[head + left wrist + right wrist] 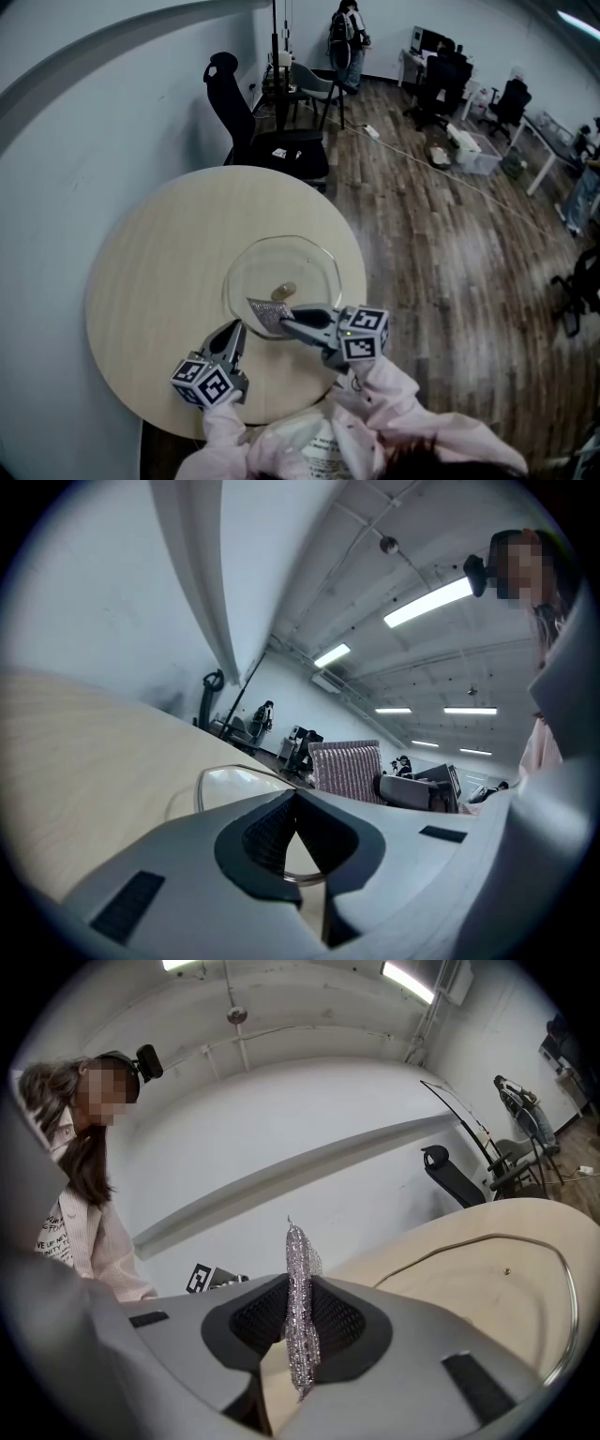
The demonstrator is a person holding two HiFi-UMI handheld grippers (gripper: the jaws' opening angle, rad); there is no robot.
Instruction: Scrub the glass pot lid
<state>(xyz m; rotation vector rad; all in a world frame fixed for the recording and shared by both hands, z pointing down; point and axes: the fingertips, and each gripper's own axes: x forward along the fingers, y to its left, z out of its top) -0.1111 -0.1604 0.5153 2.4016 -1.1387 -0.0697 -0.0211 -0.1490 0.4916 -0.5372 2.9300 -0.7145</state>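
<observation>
Evidently the right gripper (pixel 284 324) pinches a silvery mesh scrubber (pixel 300 1326) edge-on over the near rim of the glass pot lid (pixel 292 264), lying flat on the round table (pixel 155 281), while the left gripper (pixel 235 326), jaws closed and empty, waits just beside that rim, probably to steady it.

L claw (pixel 236 326): jaws shut tight, nothing betw. them. Tips point fwd at the near-left rim of the glass lid (pixel 314 267); can't tell if they touch it. Its marker cube sits back toward the person.

R claw (pixel 284 324): jaws clamped on a silvery mesh scrubber (pixel 266 312), held thin and edge-on betw. the pads. Claw lies low, pointing left across the lid's near edge, cube at the lid's near-right.

Both forearms in pink sleeves (pixel 389 380), tucked close to the body on the lid's near side.
</observation>
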